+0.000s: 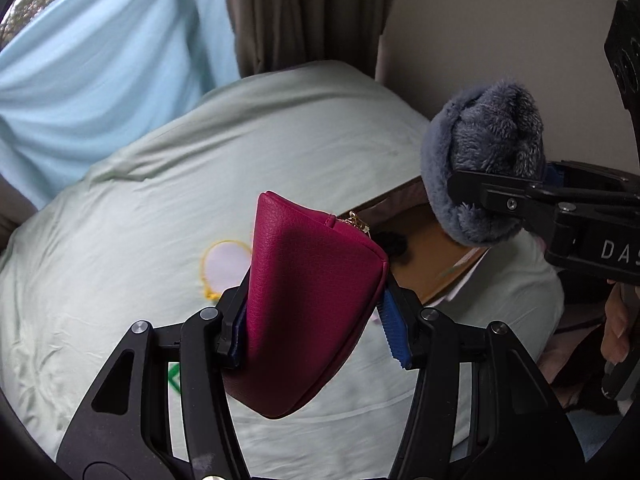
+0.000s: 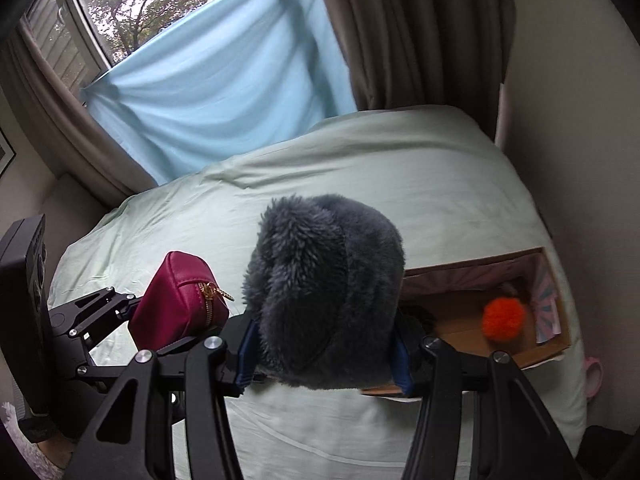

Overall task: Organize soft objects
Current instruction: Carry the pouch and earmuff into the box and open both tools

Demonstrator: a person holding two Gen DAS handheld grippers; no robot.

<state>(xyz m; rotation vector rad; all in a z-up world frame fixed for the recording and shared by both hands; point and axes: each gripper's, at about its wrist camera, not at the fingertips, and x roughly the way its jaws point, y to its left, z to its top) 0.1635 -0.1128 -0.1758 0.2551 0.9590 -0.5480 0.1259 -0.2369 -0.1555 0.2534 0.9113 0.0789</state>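
Magenta zip pouch (image 1: 304,312) sits clamped in the left gripper (image 1: 316,328), fingers closed on its sides, held above the bed (image 1: 120,240). Right gripper (image 2: 324,356) grips a grey plush toy (image 2: 324,288) likewise, raised near the cardboard box (image 2: 552,344) at the bed's right edge. Box already contains 1 orange pompom (image 2: 502,318). Risk: plush compresses and may slip free; both grippers converging on the box could collide.
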